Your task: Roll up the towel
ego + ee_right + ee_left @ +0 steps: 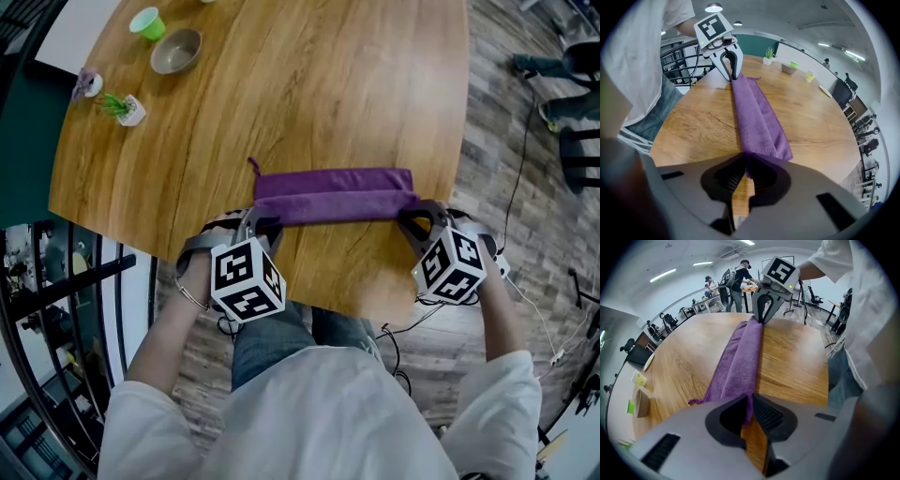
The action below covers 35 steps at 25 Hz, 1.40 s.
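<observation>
A purple towel [335,194] lies folded into a long narrow strip across the near part of the round wooden table [281,84]. My left gripper [259,225] is shut on the strip's left end, and the cloth [740,357] runs away from its jaws toward the other gripper. At the strip's right end my right gripper [419,220] is shut on the fabric [757,117]. A small loop sticks out of the towel's far left corner [251,166]. Both grippers point steeply down near the table's front edge.
At the table's far left stand a green cup [147,22], a grey bowl [175,51], a small potted plant [122,107] and a little ornament [88,84]. Cables trail on the wooden floor [525,131] to the right. A railing [56,309] runs at lower left. People stand at far desks [736,280].
</observation>
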Tool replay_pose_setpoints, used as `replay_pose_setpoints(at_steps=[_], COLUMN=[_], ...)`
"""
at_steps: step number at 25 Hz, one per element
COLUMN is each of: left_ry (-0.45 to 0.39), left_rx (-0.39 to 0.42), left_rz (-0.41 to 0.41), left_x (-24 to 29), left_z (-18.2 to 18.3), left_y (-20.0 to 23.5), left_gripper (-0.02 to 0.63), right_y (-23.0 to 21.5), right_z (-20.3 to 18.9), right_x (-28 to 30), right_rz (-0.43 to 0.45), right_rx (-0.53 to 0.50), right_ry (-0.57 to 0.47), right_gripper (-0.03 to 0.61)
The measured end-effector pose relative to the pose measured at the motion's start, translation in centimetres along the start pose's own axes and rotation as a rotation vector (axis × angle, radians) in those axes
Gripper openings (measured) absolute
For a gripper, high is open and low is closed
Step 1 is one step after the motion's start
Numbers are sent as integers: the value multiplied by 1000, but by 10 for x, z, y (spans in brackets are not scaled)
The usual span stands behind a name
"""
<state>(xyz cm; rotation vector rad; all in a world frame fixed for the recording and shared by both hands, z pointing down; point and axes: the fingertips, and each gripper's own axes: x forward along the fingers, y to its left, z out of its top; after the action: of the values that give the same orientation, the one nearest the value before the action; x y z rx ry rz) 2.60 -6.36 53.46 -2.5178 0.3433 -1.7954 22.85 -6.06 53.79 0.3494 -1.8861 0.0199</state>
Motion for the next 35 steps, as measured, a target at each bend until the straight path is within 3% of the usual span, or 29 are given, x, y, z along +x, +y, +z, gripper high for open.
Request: replay_pose_setpoints(at_steps=[5,14,19,26,35], left_ry=[-7,-15,-17,14,7], left_rx=[-7,-89,-140,-147,-173], left_rz=[-4,-130,-130,-124,-130], left_x=[-1,-32,-37,-20,-1], left_z=[-1,-6,-5,-2,-8], left_y=[-4,-45,-18,25,37], left_gripper=[26,25,26,26,28], right_y=[6,53,26,-17,-23], right_z=[-1,0,9,14,11], right_x=[-1,-33,-40,-24,2], right_rz=[-2,114,107,98,117], right_rx=[-1,71,128,177,215], right_ry=[6,-15,-30,-23,-5], right_gripper=[20,20,20,23,26])
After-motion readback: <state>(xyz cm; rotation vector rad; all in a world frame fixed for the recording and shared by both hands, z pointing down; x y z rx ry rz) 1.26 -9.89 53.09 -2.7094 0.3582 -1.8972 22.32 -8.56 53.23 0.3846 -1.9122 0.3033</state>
